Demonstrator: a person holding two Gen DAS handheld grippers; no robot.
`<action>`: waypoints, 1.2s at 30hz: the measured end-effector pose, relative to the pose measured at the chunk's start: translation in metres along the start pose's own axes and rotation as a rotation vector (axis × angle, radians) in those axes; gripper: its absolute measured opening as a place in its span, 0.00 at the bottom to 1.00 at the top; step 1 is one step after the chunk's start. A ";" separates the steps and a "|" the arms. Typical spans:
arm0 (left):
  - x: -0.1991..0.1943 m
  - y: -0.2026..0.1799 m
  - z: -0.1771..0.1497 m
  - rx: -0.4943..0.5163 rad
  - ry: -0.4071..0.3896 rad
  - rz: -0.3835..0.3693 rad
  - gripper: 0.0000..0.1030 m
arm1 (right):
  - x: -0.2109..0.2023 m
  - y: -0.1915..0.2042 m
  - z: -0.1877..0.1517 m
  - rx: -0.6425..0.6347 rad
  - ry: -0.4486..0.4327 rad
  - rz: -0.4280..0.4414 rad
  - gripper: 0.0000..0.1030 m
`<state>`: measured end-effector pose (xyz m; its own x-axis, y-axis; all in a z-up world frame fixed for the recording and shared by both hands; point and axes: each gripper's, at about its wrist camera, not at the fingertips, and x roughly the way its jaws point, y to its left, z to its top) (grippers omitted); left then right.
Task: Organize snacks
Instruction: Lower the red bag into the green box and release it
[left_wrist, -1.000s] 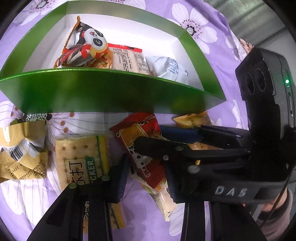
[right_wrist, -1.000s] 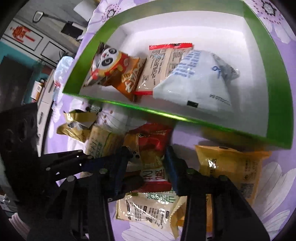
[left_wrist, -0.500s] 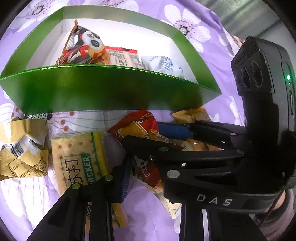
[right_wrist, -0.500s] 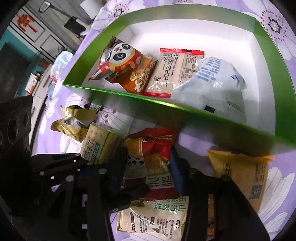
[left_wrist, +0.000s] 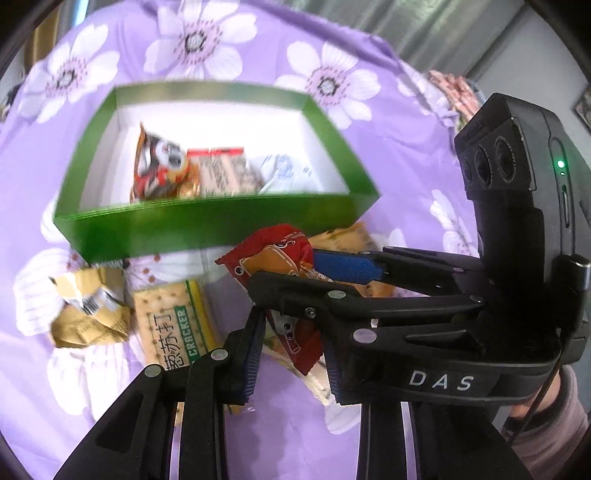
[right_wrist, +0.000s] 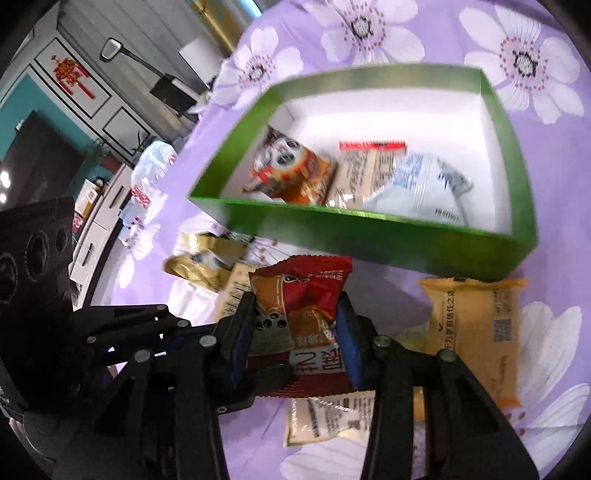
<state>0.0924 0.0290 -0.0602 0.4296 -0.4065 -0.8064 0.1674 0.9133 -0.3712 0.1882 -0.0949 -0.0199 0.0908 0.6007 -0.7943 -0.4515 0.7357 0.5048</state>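
Red snack packet (right_wrist: 303, 306): clamped across its width between the pads of the right tongs (right_wrist: 295, 332), clear of the purple floral cloth, long axis running toward the green box (right_wrist: 369, 225), which lies just ahead. Left tongs (left_wrist: 291, 343): nearly closed at the packet's lower end; whether their pads pinch it cannot be told. Right hand nearer the box.

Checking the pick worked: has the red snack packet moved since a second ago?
Yes. The red snack packet, between the right gripper fingers, has risen off the purple cloth; it now reaches higher against the green box front wall.
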 end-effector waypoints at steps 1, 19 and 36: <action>-0.003 -0.005 0.004 0.008 -0.012 0.001 0.29 | -0.005 0.003 0.001 -0.004 -0.012 0.000 0.41; -0.021 -0.012 0.071 0.068 -0.126 0.035 0.29 | -0.038 0.012 0.057 -0.048 -0.156 -0.011 0.41; 0.027 0.017 0.099 0.039 -0.076 0.038 0.29 | 0.005 -0.026 0.087 -0.003 -0.118 -0.007 0.41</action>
<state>0.1948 0.0357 -0.0427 0.5018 -0.3697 -0.7820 0.1836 0.9290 -0.3214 0.2775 -0.0832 -0.0077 0.1977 0.6281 -0.7526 -0.4527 0.7395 0.4982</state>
